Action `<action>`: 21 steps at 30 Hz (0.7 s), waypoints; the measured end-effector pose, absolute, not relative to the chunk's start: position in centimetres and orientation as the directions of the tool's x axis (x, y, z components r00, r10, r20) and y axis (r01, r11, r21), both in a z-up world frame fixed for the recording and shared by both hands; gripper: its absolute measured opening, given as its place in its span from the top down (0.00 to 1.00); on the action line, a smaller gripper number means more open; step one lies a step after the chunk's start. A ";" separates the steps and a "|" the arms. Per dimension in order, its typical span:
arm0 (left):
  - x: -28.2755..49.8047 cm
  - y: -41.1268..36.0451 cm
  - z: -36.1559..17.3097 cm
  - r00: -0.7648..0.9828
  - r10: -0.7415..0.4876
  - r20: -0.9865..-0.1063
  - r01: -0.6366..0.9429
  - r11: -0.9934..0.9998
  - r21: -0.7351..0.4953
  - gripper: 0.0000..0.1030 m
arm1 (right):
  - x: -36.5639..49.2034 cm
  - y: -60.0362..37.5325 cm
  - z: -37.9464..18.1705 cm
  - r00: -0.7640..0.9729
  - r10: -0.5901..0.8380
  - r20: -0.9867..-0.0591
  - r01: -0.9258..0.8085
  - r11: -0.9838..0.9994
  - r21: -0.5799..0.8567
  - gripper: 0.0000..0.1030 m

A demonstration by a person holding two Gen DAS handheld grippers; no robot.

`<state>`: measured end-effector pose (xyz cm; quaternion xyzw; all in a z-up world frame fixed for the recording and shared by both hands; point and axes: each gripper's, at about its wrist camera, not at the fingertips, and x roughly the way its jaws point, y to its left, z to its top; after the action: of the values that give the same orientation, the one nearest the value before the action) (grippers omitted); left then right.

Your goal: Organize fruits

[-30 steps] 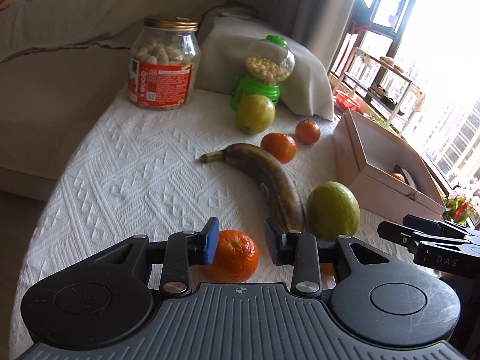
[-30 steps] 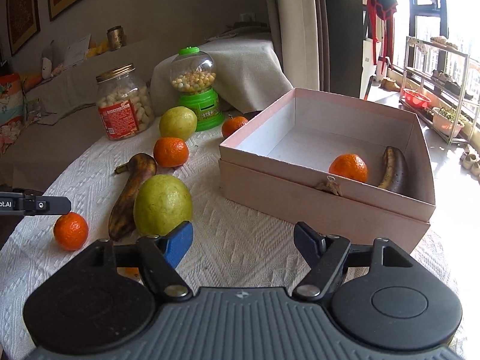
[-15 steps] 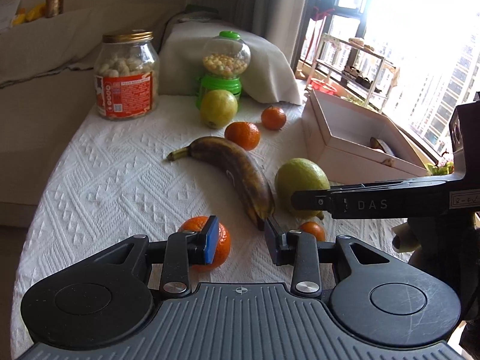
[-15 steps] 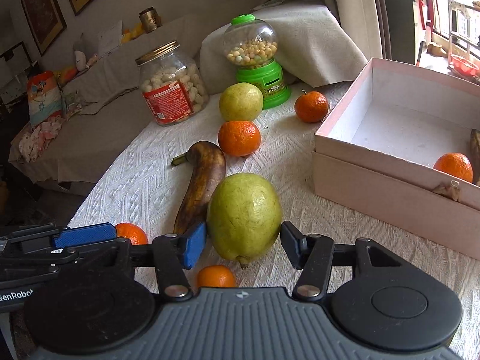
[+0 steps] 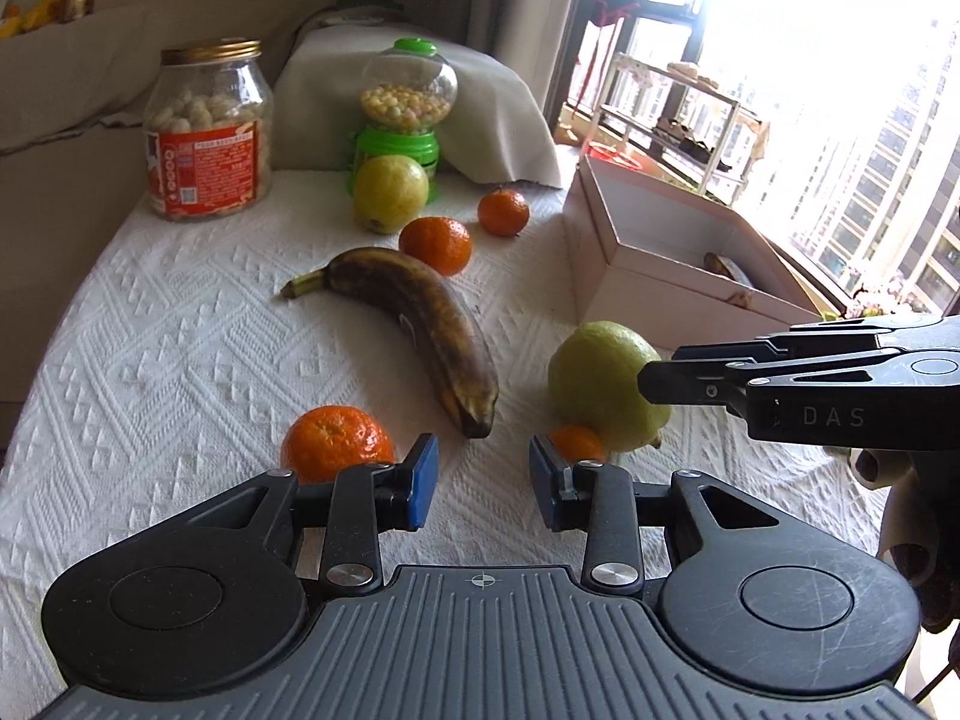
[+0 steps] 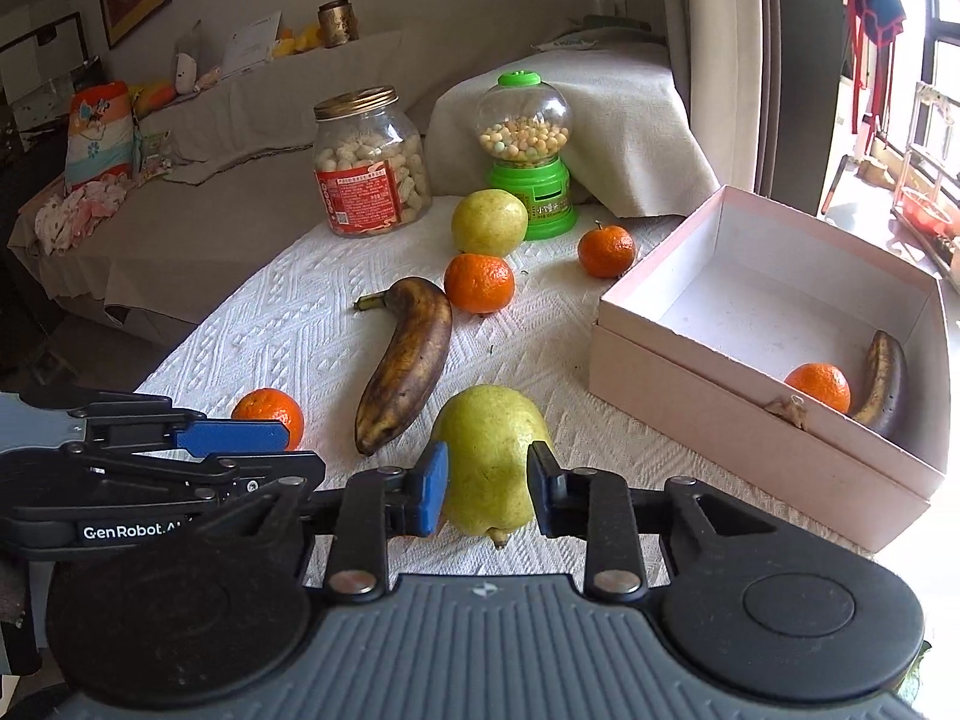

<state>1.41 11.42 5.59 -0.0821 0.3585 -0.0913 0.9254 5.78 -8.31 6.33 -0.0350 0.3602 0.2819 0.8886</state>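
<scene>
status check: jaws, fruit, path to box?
Right gripper shut on near pear. Left gripper empty, jaws slightly apart, over cloth. Pink box holds one orange, one banana; path looks clear.

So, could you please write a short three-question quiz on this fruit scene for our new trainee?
1. True or false: the right gripper is shut on the nearer green pear.
2. Which fruits lie in the pink box?
A. two pears
B. a tangerine and a banana
C. nothing
3. Fill in: the left gripper holds ____.

Key:
1. True; its pads press the pear's sides.
2. B: the boxed tangerine lies beside the boxed banana.
3. Nothing; its jaws stand apart over the white cloth.
</scene>
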 end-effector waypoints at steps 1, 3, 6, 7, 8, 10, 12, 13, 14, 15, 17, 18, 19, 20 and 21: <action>1.4 11.4 5.6 0.725 -0.229 -0.649 0.112 0.970 -0.217 0.64 | 6.0 -8.3 6.0 0.577 0.472 -0.666 -0.519 0.842 0.147 0.72; 1.2 11.5 5.6 0.725 -0.227 -0.650 0.114 0.971 -0.212 0.64 | 6.7 -8.6 5.6 0.564 0.499 -0.658 -0.510 0.837 0.198 0.71; 1.2 11.8 5.8 0.730 -0.219 -0.647 0.107 0.972 -0.209 0.64 | 7.1 -8.5 5.7 0.571 0.504 -0.648 -0.505 0.838 0.206 0.71; 1.2 11.9 5.8 0.733 -0.216 -0.645 0.102 0.972 -0.210 0.64 | 7.2 -8.4 5.7 0.574 0.504 -0.645 -0.505 0.838 0.207 0.71; 1.2 12.0 5.8 0.734 -0.215 -0.644 0.099 0.972 -0.213 0.64 | 7.4 -8.2 5.7 0.580 0.504 -0.640 -0.505 0.839 0.203 0.71; 1.3 12.1 5.7 0.732 -0.216 -0.646 0.097 0.972 -0.215 0.64 | 8.0 -7.7 5.9 0.590 0.502 -0.632 -0.509 0.839 0.192 0.71; 1.2 12.0 5.6 0.729 -0.218 -0.649 0.101 0.972 -0.213 0.64 | 8.9 -7.0 6.2 0.597 0.504 -0.624 -0.515 0.837 0.184 0.71; 1.2 11.9 5.6 0.728 -0.220 -0.649 0.104 0.972 -0.212 0.64 | 9.5 -6.7 6.3 0.598 0.508 -0.620 -0.518 0.835 0.185 0.71; 1.2 11.9 5.6 0.728 -0.223 -0.649 0.108 0.971 -0.213 0.64 | 10.0 -6.4 6.3 0.598 0.510 -0.618 -0.519 0.834 0.186 0.71; 1.1 12.0 5.6 0.728 -0.224 -0.648 0.110 0.971 -0.212 0.64 | 10.9 -6.1 6.4 0.596 0.512 -0.618 -0.520 0.833 0.189 0.71; 1.0 12.1 5.7 0.731 -0.221 -0.646 0.110 0.972 -0.207 0.64 | 12.4 -5.5 6.5 0.587 0.517 -0.622 -0.516 0.832 0.205 0.71; 0.9 12.2 5.7 0.733 -0.216 -0.645 0.107 0.973 -0.203 0.64 | 13.2 -5.3 6.5 0.582 0.519 -0.627 -0.511 0.832 0.215 0.71; 0.8 12.4 5.8 0.735 -0.211 -0.644 0.103 0.974 -0.202 0.64 | 13.7 -5.1 6.5 0.578 0.519 -0.630 -0.506 0.833 0.221 0.71; 0.8 12.6 5.8 0.737 -0.208 -0.643 0.099 0.974 -0.202 0.64 | 14.3 -4.8 6.4 0.575 0.518 -0.634 -0.502 0.835 0.227 0.71; 0.7 12.8 5.8 0.739 -0.205 -0.642 0.094 0.975 -0.203 0.64 | 14.5 -4.7 6.4 0.573 0.518 -0.635 -0.501 0.835 0.228 0.71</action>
<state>0.73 12.79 5.80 -0.0789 0.3520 -0.0802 0.9292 14.51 -4.68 6.39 0.0114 0.3621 0.2873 0.8867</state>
